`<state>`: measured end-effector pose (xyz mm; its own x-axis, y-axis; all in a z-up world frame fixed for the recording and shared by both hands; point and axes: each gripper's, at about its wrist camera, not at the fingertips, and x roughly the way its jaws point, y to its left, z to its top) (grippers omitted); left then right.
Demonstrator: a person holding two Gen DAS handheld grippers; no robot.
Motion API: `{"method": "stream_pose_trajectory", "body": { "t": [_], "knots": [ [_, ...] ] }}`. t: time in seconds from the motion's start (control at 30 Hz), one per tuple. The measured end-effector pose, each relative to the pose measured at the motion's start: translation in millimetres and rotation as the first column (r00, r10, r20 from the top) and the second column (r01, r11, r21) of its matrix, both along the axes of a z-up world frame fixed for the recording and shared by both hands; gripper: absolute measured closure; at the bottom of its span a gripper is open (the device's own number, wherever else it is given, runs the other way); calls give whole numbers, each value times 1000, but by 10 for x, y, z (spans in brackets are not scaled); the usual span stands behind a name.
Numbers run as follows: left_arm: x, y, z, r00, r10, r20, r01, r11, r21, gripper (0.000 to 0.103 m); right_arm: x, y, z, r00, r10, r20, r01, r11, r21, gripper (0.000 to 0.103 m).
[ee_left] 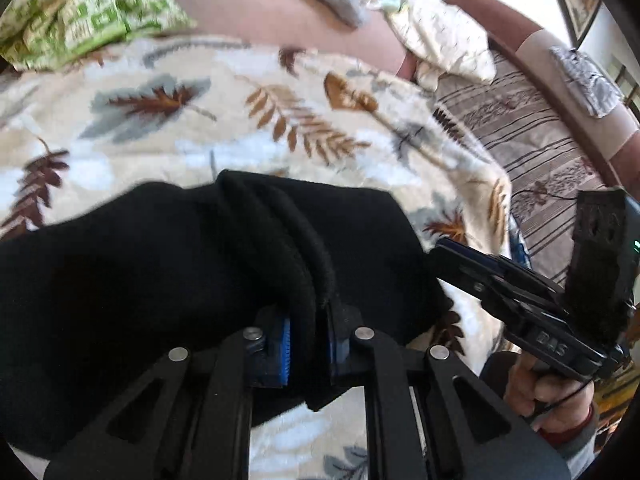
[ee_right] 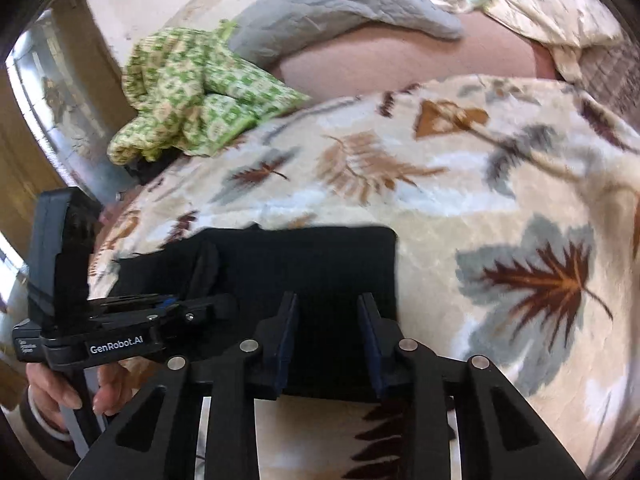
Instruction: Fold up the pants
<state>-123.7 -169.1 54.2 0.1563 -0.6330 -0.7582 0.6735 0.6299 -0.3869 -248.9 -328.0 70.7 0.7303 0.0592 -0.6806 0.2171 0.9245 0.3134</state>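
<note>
Black pants lie folded on a leaf-print blanket. My left gripper is shut on a raised ridge of the black fabric, which is pinched between its blue pads. In the right wrist view the pants form a flat black rectangle. My right gripper stands over their near edge with its jaws apart and black cloth showing in the gap; the pads do not press on it. The right gripper reaches in at the pants' right side. The left gripper sits at their left end.
A green-patterned cloth and a grey pillow lie at the far side of the bed. A striped sheet is at the right. A person's hand holds the right gripper's handle; another hand holds the left one's.
</note>
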Motion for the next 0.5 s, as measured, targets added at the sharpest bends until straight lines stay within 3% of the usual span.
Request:
{"method": "stream_pose_trajectory", "body": {
  "t": [0.07, 0.23, 0.37, 0.5],
  "knots": [
    [-26, 80, 42, 1000, 16, 3, -16, 1000, 2, 92, 78, 52, 17, 1000, 19, 1, -19, 1000, -12, 72],
    [11, 88, -251, 997, 61, -38, -58, 996, 68, 91, 348, 143, -226, 996, 47, -70, -47, 999, -9, 72],
    [37, 127, -221, 994, 100, -42, -98, 994, 48, 85, 406, 210, -288, 995, 47, -84, -51, 998, -48, 72],
    [-5, 186, -132, 993, 118, 22, -120, 990, 75, 72, 341, 212, -169, 996, 50, -74, -53, 998, -41, 71]
  ]
}}
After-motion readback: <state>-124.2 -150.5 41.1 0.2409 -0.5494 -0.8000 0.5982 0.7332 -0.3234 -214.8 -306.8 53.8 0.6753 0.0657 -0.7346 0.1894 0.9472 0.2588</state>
